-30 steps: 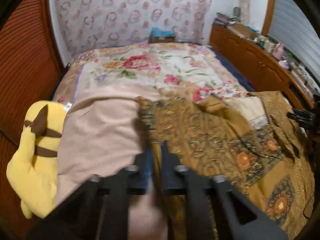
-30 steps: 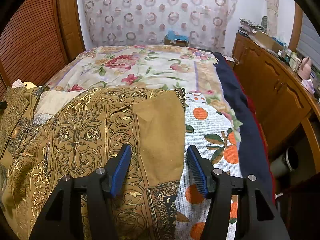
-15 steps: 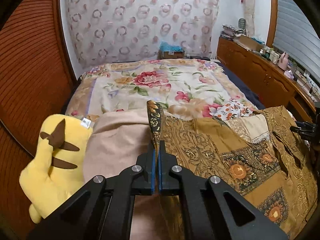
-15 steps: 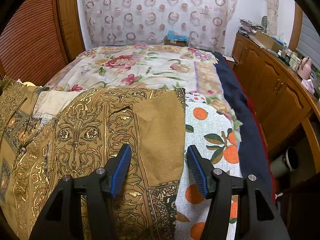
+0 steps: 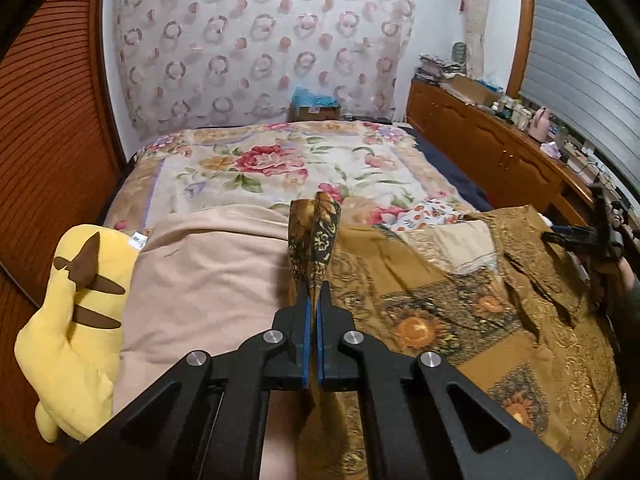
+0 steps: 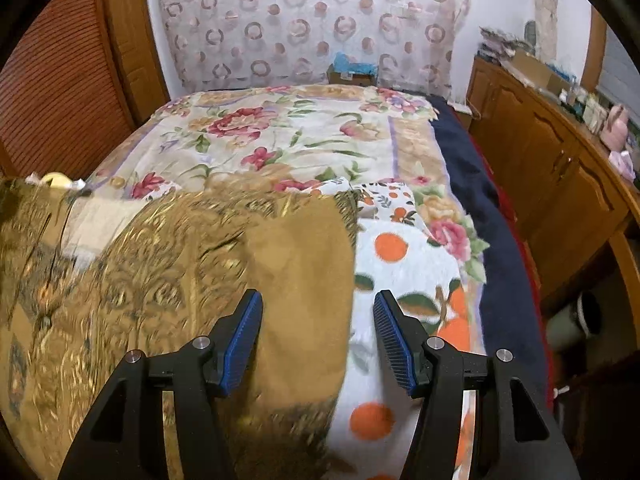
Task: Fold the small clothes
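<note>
A brown and gold patterned garment (image 5: pixel 460 296) lies spread over the bed. My left gripper (image 5: pixel 312 292) is shut on its left edge, and a pinched fold of the cloth (image 5: pixel 314 236) stands up above the blue pads, lifted off the bed. In the right wrist view the same garment (image 6: pixel 180 280) fills the lower left, blurred. My right gripper (image 6: pixel 318 308) is open above the garment's right edge, nothing between its fingers. It also shows at the far right of the left wrist view, right gripper (image 5: pixel 592 236).
A yellow plush toy (image 5: pixel 76 320) lies at the bed's left edge beside a pink blanket (image 5: pixel 200 280). An orange-print cloth (image 6: pixel 400 264) lies under the garment's right side. A floral bedspread (image 5: pixel 288 164) covers the far bed. A wooden cabinet (image 6: pixel 560 184) runs along the right.
My left gripper closed on the garment's left edge and rose with it, so the fold now stands higher. The garment has shifted in the right wrist view; my right gripper stayed open in place.
</note>
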Demonstrator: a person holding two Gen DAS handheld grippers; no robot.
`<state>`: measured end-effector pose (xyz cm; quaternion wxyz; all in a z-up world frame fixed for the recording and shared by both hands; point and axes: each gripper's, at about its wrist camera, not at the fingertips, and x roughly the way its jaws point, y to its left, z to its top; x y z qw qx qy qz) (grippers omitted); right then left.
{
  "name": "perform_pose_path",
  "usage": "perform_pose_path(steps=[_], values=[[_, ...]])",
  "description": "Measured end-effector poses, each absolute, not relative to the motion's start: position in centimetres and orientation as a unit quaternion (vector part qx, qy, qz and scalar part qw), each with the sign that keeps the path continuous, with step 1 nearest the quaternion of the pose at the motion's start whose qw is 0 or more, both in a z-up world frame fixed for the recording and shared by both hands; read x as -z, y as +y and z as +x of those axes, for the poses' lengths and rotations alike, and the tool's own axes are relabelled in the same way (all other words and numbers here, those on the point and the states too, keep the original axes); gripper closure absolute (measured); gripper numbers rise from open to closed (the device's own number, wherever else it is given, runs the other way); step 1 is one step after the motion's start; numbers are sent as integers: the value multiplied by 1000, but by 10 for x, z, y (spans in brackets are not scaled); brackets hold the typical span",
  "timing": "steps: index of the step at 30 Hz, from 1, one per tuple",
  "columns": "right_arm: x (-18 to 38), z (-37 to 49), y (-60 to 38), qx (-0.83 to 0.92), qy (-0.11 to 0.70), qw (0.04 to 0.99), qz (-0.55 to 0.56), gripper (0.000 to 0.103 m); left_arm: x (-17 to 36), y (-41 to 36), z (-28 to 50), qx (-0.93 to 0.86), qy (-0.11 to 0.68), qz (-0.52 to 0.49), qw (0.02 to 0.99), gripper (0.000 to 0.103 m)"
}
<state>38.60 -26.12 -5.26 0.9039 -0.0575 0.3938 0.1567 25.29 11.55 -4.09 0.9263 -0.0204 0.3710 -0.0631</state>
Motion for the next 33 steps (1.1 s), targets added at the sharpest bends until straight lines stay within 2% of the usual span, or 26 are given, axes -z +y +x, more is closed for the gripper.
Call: perform_pose_path(steps=[1, 3, 4, 5, 6, 12, 20, 25, 33], values=[[52, 390, -261, -157, 395, 904, -56, 46, 40, 113, 250, 67, 370, -19, 926, 100], [52, 394, -258, -155, 389, 906, -68, 69, 36, 104, 242, 75, 366, -17, 928, 100], [52, 393, -256, -158, 384, 907, -74, 77, 34, 102, 238, 80, 363, -19, 928, 100], [53, 392, -254, -169, 384, 905, -72, 91, 32, 99, 233, 86, 360, -21, 929, 100], [53, 389, -252, -173, 383, 904, -74, 97, 29, 94, 224, 91, 355, -24, 930, 100], [26, 342, -259, -198, 328, 922, -50, 99, 14, 74, 177, 116, 335, -23, 935, 100], [-16, 222, -288, -219, 241, 945, -33, 99, -2, 84, 103, 113, 298, -40, 947, 100], [-8, 148, -315, -222, 222, 949, -27, 99, 5, 98, 59, 100, 290, -53, 950, 100], [18, 33, -368, -222, 237, 946, -9, 99, 23, 114, -18, 68, 289, -73, 952, 100]])
